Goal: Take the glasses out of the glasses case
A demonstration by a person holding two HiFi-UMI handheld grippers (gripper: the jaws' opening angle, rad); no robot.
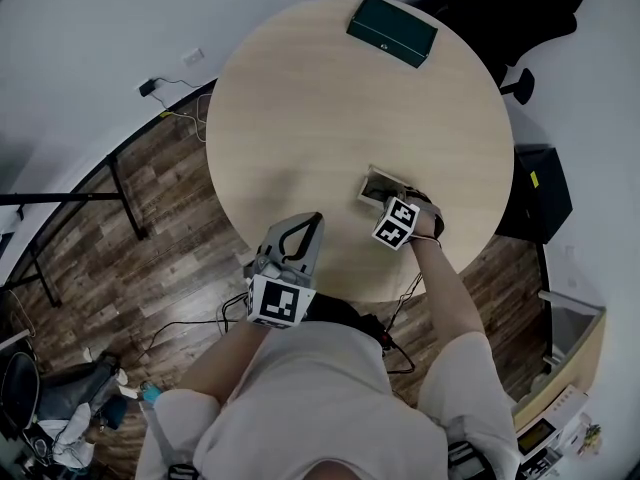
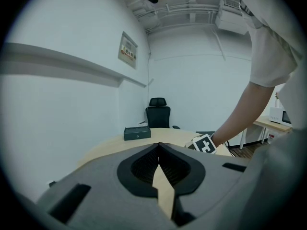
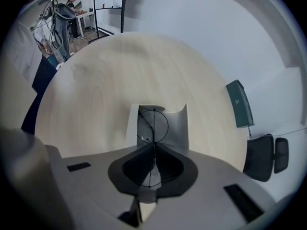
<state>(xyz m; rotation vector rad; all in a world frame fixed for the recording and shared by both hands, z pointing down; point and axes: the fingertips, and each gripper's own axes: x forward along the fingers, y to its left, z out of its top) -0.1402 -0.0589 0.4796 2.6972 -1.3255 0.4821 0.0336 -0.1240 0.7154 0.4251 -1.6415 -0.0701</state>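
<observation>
While the left gripper (image 2: 159, 145) is held clenched, empty, at the round pale wooden table's (image 1: 300, 118) near edge, thin black wire-rimmed glasses (image 3: 154, 128) are pinched by the right gripper (image 3: 153, 145) inside the open grey case (image 3: 177, 128).

The case (image 3: 178, 128), pale grey and open, lies flat on the near right part of the table (image 3: 96, 80). The glasses (image 3: 152, 124), thin dark wire with round rims, sit inside it, their frame pinched between the closed jaws of the right gripper (image 3: 154, 146).
</observation>
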